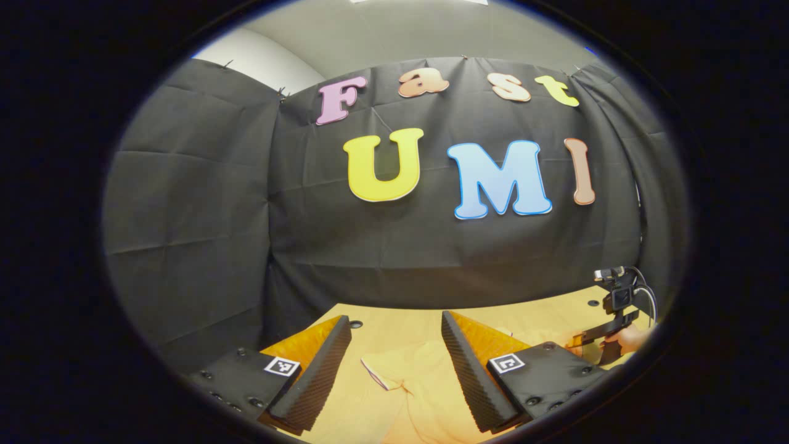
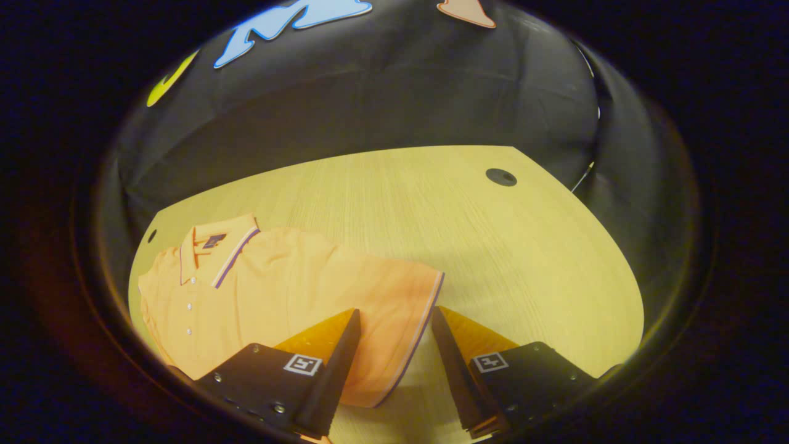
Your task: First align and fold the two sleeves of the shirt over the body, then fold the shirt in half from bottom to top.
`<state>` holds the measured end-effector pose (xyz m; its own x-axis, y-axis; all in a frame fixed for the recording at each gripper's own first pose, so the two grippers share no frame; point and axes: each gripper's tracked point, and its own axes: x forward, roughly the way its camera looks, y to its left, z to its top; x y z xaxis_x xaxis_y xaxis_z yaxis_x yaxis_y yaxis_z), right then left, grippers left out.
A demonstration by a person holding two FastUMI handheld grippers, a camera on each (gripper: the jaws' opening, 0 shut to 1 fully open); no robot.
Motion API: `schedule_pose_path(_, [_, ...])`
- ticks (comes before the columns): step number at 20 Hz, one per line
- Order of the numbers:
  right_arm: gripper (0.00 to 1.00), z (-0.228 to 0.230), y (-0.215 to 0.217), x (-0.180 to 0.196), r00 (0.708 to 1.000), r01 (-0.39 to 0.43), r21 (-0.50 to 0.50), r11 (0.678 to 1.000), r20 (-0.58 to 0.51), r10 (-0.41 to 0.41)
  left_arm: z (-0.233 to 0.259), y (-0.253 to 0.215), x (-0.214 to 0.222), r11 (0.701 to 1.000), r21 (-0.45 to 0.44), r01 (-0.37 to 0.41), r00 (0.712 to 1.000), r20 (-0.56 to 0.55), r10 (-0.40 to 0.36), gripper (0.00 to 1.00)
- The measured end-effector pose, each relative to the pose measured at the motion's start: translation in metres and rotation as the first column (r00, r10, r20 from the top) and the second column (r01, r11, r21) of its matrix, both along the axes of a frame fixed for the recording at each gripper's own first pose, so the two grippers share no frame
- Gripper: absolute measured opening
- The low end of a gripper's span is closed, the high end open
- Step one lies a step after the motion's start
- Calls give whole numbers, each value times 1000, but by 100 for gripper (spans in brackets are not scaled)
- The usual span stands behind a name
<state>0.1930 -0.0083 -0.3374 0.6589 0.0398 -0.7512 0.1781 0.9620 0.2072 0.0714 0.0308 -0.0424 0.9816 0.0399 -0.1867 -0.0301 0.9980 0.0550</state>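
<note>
Right gripper view | shirt [image 2: 277,290]: soft, light, limp | grasp near sleeve hem [image 2: 419,327] | right tool [image 2: 390,345] spread, left tool [image 1: 394,364] spread

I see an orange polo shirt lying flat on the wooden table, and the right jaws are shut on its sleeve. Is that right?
Not quite. In the right gripper view the right gripper has its jaws open above the sleeve of the orange polo shirt, gripping nothing. The shirt does lie on the wooden table.

Warm, dim light with soft shadows; fisheye bends edges, which darken and blur.
</note>
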Motion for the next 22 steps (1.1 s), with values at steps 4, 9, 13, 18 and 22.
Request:
schedule_pose_path(4, [42,1,6,-1,999,-35,-18,999,10,35,4,-2,-8,1000,6,-3,1000,5,3,95])
schedule_pose_path(9, [1,14,5,7,998,-34,-81,996,53,38,8,0,-20,1000,19,-10,1000,16,9,96])
schedule_pose_path(13, [1,48,16,15,987,-75,-130,989,132,93,3,-2,-24,1000,15,-19,1000,21,19,96])
schedule_pose_path(18, [1,80,50,17,954,-179,-193,965,204,218,-3,0,-22,1000,0,-26,1000,17,26,96])
schedule_pose_path(22, [1,86,82,12,919,-282,-232,931,212,332,-9,3,-27,999,-3,-35,999,11,35,96])
